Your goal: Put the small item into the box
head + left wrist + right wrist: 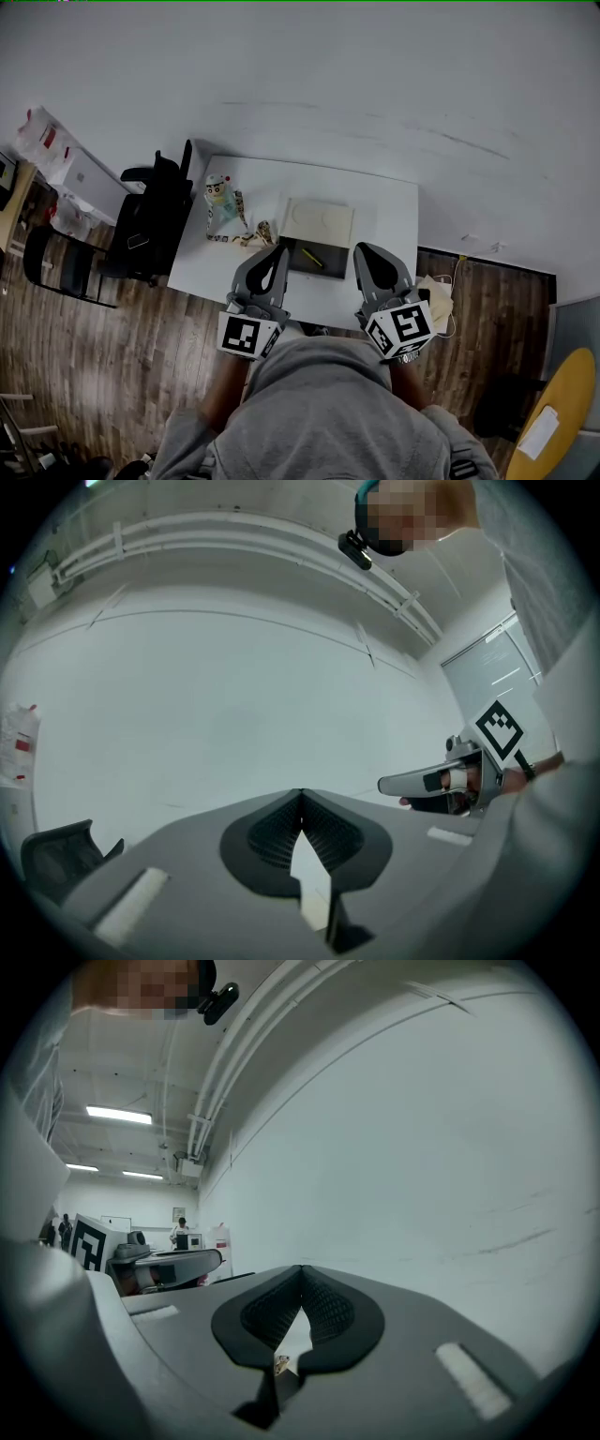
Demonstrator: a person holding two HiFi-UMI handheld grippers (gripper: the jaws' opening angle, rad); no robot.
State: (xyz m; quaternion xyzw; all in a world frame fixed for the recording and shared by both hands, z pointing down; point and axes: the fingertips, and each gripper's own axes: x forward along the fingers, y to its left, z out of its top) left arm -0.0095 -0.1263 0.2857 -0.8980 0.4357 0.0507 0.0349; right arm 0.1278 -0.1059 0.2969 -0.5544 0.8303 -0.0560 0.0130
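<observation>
Left claw [280,248], right claw [360,247] closed; box [315,258] edges hidden.

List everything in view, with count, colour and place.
table: one, white, against the wall
box: one, cream with a dark tray, table's near middle
small item: one, yellow, in the dark tray
packet: one, clear with a cartoon figure, table's left part
chair: one, black, left of the table
plastic bags: count unclear, white and red, far left
left gripper: one, grey, shut and empty, over the table's near edge
right gripper: one, grey, shut and empty, beside it
</observation>
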